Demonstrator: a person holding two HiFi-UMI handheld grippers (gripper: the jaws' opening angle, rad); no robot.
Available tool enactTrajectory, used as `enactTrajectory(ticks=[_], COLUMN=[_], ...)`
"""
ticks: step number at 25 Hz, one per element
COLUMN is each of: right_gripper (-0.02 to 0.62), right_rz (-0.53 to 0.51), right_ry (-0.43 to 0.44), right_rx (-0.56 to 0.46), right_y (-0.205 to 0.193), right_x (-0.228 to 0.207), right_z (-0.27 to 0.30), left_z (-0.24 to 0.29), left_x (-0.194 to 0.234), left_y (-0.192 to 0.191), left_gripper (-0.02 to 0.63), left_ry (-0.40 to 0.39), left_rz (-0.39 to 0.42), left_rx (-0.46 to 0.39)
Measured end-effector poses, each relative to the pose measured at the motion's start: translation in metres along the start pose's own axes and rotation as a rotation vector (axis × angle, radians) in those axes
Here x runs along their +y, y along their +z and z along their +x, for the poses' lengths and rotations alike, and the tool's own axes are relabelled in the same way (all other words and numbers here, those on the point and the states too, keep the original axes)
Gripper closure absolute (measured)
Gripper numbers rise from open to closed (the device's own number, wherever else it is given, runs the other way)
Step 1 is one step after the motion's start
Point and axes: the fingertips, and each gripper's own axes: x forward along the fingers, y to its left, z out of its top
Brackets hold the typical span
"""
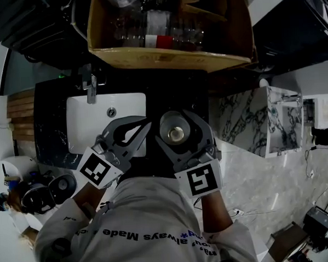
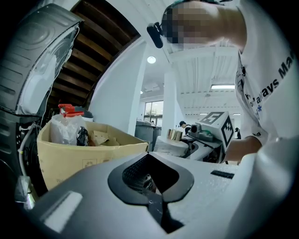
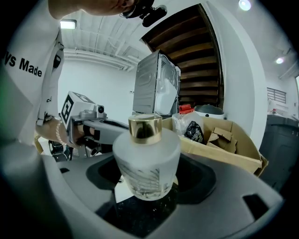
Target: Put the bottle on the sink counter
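Closest to the head camera is the person's white printed shirt [image 1: 147, 221], with both arms extended forward past it. One landmark fixes all positions: the white rectangular sink basin [image 1: 106, 122] set into the black speckled table [image 1: 48, 117]. The right hand-held gripper [image 1: 176, 121] is clamped on the round frosted-glass bottle with a gold metal cap [image 3: 147, 158], one jaw on each side of the body. The bottle stands upright just right of the basin, over the dark table surface. The views do not show whether its base is touching. Gripping the body rather than the cap probably leaves the base free to seat flat and keeps the bottle from tipping on release. The left hand-held gripper [image 1: 144, 127] has its jaws pressed together with nothing between them. It sits over the basin's right edge, just beside the right one, and appears idle because one gripper is enough for this load. A chrome faucet [image 1: 90, 85] stands at the basin's far rim. Beyond the basin sits an open brown cardboard box [image 1: 171, 56] of scrap, clear of the placement spot.
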Motion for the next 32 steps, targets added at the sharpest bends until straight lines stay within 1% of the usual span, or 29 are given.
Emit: enactTrajectory(ticks=[8, 16, 24, 32], right_gripper=[0.261, 0.262, 0.262, 0.262], right_rz=[0.029, 0.043, 0.091, 0.112], right_ry=[-0.011, -0.023, -0.037, -0.041], right_rx=[0.04, 0.074, 0.113, 0.142], right_y=[-0.043, -0.09, -0.138, -0.173], right_x=[-0.023, -0.043, -0.061, -0.077], right_z=[0.039, 0.078, 0.114, 0.143], left_z=[0.028, 0.06, 0.086, 0.108], left_x=[0.026, 0.053, 0.074, 0.091], left_y=[-0.042, -0.082, -0.135, -0.171], left_gripper=[0.603, 0.603, 0.603, 0.603], left_ry=[-0.005, -0.007, -0.017, -0.02], left_rz=[-0.025, -0.026, -0.071, -0.095], left_rx=[0.045, 0.081, 0.144, 0.184])
